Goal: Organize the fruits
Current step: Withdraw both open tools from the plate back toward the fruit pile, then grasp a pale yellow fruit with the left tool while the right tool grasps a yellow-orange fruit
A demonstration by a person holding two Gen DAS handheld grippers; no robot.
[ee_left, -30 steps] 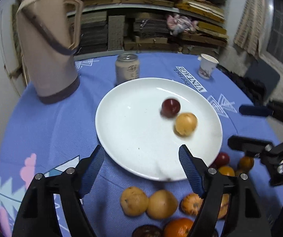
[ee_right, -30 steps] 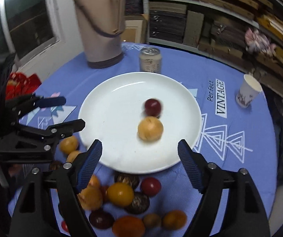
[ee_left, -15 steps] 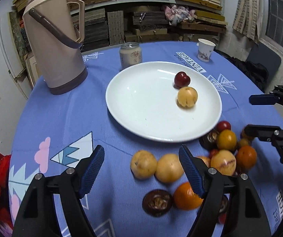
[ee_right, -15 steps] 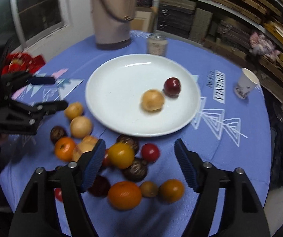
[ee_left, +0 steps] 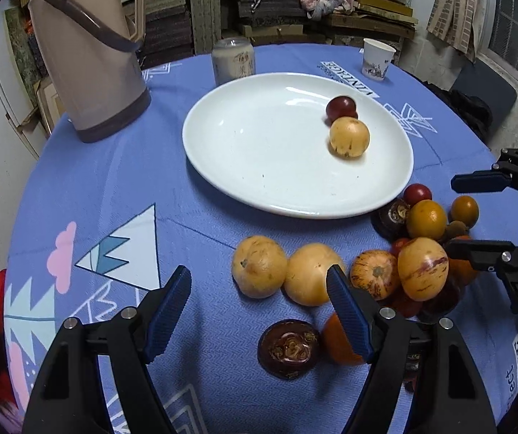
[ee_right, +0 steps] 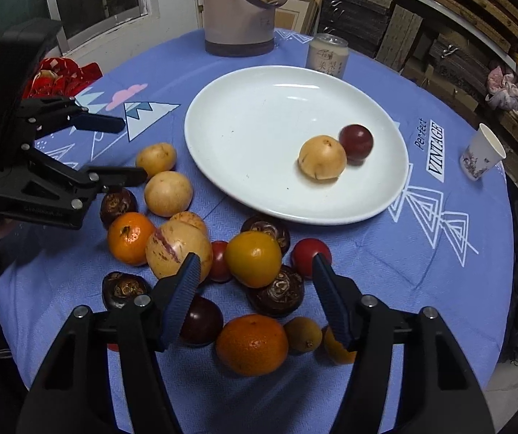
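The right gripper (ee_right: 253, 271), jaws just narrowing but gripping nothing, hangs over a yellow-orange fruit (ee_right: 253, 258). The left gripper (ee_left: 259, 291) is spread, empty.

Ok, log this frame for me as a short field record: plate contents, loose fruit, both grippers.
plate: holds a tan fruit and a dark red fruit, touching
loose fruit: pile on the cloth beside the plate, including a yellow-orange fruit
left gripper: open, empty, above the tan fruits
right gripper: fingers just been closing, around the yellow-orange fruit, not pressing
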